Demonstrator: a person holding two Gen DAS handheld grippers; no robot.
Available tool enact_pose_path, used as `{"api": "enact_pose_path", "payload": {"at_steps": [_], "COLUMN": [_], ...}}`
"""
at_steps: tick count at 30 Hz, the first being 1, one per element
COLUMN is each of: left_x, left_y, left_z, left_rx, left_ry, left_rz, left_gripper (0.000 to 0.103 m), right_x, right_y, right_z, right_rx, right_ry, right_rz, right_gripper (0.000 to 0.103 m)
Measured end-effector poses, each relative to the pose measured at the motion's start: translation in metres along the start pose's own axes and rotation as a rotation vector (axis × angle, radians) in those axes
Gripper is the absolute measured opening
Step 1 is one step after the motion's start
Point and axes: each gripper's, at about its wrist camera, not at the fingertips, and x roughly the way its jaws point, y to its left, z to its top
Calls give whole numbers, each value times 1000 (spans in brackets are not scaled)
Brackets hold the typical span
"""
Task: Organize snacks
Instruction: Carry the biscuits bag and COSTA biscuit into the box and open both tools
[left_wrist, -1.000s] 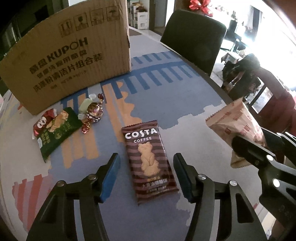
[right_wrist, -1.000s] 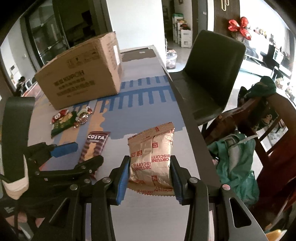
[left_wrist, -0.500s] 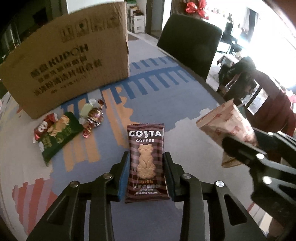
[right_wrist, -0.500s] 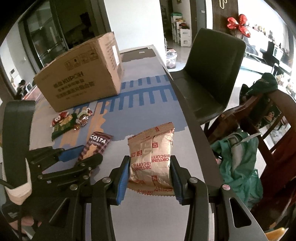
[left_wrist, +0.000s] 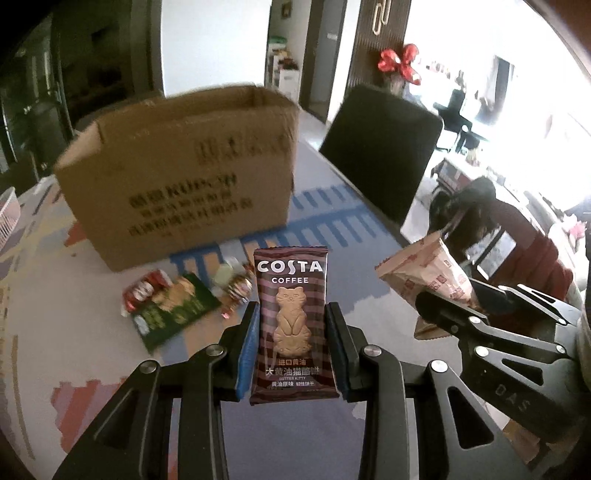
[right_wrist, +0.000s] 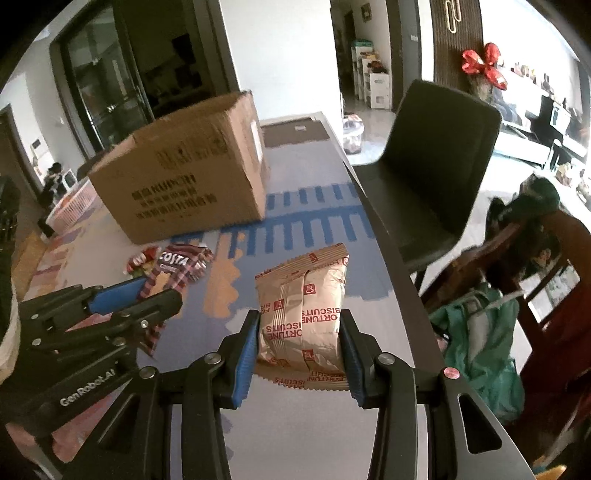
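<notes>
Brown cardboard fills the back of the table: an open box (left_wrist: 184, 173), its printing too blurred to read from the left, "KUPOH" just legible from the right. In front of it lie a green packet (left_wrist: 173, 314), a red wrapper (left_wrist: 138, 291) and some small sweets (left_wrist: 234, 286), all smeared. The left gripper (left_wrist: 291, 347) is clamped on a striped brown packet (left_wrist: 291, 325), held upright off the table, marked "COSTA COFFEE" and "BUTTER KITTY" under a cat-shaped biscuit. The right gripper (right_wrist: 300, 343) is shut on a tan bag (right_wrist: 301, 314) reading "FORTUNE BISCUITS" upside down, also held clear of the table. Only the right view shows the green bag (right_wrist: 480, 347) on the wooden chair (right_wrist: 543, 280) and a white basket (right_wrist: 75, 208) past the box; in both, a dark chair (right_wrist: 436, 155) stands at the table's (right_wrist: 295, 435) edge and a red bow (left_wrist: 400, 62) hangs on the wall.
</notes>
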Motion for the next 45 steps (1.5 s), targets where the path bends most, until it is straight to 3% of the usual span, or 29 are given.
{"api": "enact_pose_path", "payload": {"at_steps": [17,25,33,45], "left_x": [-57,-71,-64,-22], "left_y": [47,72,108,143], "left_z": [59,89,116,148], "left_rx": [10,-15,-57,-70], "left_ry": [-214,-257,-242,-158], "left_rz": [104,116,124,116], "left_gripper": [35,35,35,35], "right_x": [-27,-23,-13,30], "right_y": [51,68,90,114], "right_z": [74,114,148,190], "right_rx": [-68,-72,-97,-118], "right_ry": [-207,-252,-268,-199], "right_rz": [66,108,125,146], "right_gripper": [42,42,42,43]}}
